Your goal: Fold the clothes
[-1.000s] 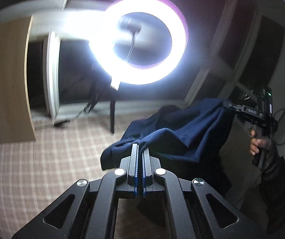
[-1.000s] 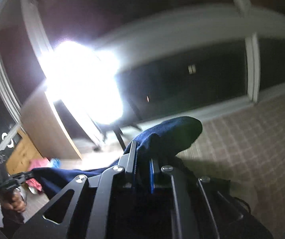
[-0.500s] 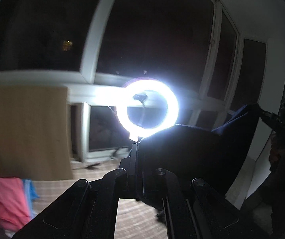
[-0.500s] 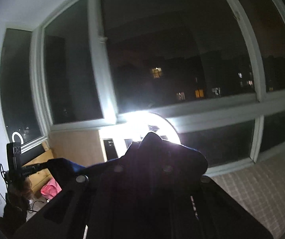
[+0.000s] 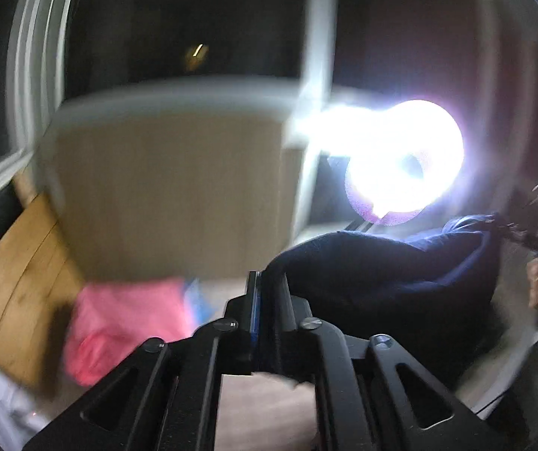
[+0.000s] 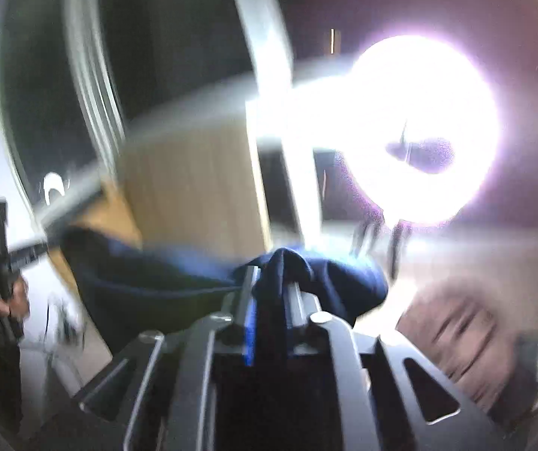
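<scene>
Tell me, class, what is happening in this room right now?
A person is holding a navy garment in the air, stretched between two tools. The left hand-held gripper is shut on one edge, and the right hand-held gripper is shut on another. The cloth sags between them and no fold is made yet. Pink clothes lie lower left, and a ring light glares behind. Both views are blurred.
</scene>
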`<state>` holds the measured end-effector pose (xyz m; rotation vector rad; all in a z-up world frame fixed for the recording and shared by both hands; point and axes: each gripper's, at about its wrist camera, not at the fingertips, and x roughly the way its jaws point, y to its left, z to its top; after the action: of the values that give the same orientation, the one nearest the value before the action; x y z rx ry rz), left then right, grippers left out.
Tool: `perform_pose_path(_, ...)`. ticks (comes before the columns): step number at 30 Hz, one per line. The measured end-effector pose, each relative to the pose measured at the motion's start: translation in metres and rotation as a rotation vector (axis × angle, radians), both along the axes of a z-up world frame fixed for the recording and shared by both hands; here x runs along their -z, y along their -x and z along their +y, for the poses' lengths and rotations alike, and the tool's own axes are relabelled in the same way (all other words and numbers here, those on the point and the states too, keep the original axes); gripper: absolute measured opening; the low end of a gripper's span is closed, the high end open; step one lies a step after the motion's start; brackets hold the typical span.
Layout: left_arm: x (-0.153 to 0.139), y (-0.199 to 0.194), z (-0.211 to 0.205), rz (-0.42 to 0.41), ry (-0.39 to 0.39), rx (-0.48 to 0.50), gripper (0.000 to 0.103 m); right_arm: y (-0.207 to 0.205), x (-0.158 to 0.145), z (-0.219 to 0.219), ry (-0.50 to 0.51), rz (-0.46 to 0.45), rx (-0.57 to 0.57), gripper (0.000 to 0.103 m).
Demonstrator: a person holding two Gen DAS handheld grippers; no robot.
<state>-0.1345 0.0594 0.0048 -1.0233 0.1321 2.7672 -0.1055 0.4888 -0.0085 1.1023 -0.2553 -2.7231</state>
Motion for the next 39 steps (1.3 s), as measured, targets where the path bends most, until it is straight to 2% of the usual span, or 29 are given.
perform_pose_path(1, 0.03, 0.012, -0.01, -0.061, 0.077, -0.062, 0.009, 0.013, 0.026, -0.005, -0.017, -0.081, 0.004, 0.018)
perform_pose_path(2, 0.051, 0.019, -0.018, -0.105, 0.113, -0.098, 0.009, 0.013, 0.046, -0.004, -0.023, -0.117, 0.021, 0.018)
perform_pose_path(4, 0.086, 0.021, -0.034, -0.185, 0.089, -0.123, 0.006, 0.001, 0.079, 0.007, -0.013, -0.16, 0.06, 0.021)
perform_pose_path(5, 0.097, 0.017, -0.029, -0.209, 0.076, -0.097, 0.006, -0.007, 0.09, 0.014, -0.004, -0.177, 0.077, 0.026)
perform_pose_path(7, 0.116, 0.006, -0.014, -0.25, 0.051, -0.028, 0.006, -0.025, 0.115, 0.028, -0.009, -0.228, 0.126, 0.054)
perform_pose_path(9, 0.135, -0.005, 0.001, -0.29, 0.026, 0.041, 0.015, -0.047, 0.14, 0.041, -0.031, -0.295, 0.173, 0.062)
perform_pose_path(11, 0.158, -0.014, 0.036, -0.351, -0.022, 0.145, 0.021, -0.059, 0.162, 0.045, -0.023, -0.351, 0.202, 0.062)
perform_pose_path(15, 0.188, -0.032, 0.101, -0.44, -0.034, 0.317, 0.022, -0.086, 0.196, 0.051, 0.016, -0.423, 0.3, 0.062)
perform_pose_path(16, 0.193, -0.035, 0.12, -0.458, -0.025, 0.356, 0.024, -0.088, 0.2, 0.048, 0.012, -0.429, 0.309, 0.062)
perform_pose_path(18, 0.205, -0.041, 0.154, -0.489, -0.005, 0.425, 0.036, -0.086, 0.205, 0.042, -0.018, -0.434, 0.308, 0.062)
perform_pose_path(22, 0.233, -0.04, 0.206, -0.552, 0.032, 0.525, 0.037, -0.064, 0.216, 0.03, -0.096, -0.446, 0.288, 0.062)
perform_pose_path(23, 0.243, -0.036, 0.215, -0.578, 0.033, 0.536, 0.036, -0.062, 0.214, 0.029, -0.099, -0.433, 0.281, 0.062)
perform_pose_path(24, 0.251, -0.033, 0.222, -0.599, 0.031, 0.545, 0.025, -0.063, 0.208, 0.029, -0.092, -0.409, 0.272, 0.062)
perform_pose_path(25, 0.258, -0.031, 0.225, -0.615, 0.033, 0.549, 0.011, -0.064, 0.202, 0.029, -0.085, -0.386, 0.263, 0.055)
perform_pose_path(26, 0.262, -0.03, 0.228, -0.626, 0.036, 0.547, 0.0, -0.065, 0.195, 0.029, -0.078, -0.363, 0.254, 0.041)
perform_pose_path(27, 0.263, -0.029, 0.229, -0.624, 0.03, 0.547, 0.0, -0.066, 0.189, 0.029, -0.07, -0.339, 0.244, 0.012)
perform_pose_path(30, 0.239, -0.026, 0.221, -0.56, -0.042, 0.565, 0.0, -0.069, 0.171, 0.029, -0.049, -0.269, 0.216, 0.012)
perform_pose_path(33, 0.189, -0.017, 0.202, -0.457, -0.107, 0.54, 0.0, -0.072, 0.152, 0.029, -0.027, -0.199, 0.188, 0.012)
perform_pose_path(36, 0.148, -0.008, 0.187, -0.365, -0.137, 0.528, 0.0, -0.077, 0.107, 0.03, -0.013, -0.09, 0.173, 0.011)
perform_pose_path(39, 0.123, 0.001, 0.181, -0.327, -0.118, 0.519, 0.0, -0.077, 0.058, 0.023, -0.034, 0.013, 0.155, 0.011)
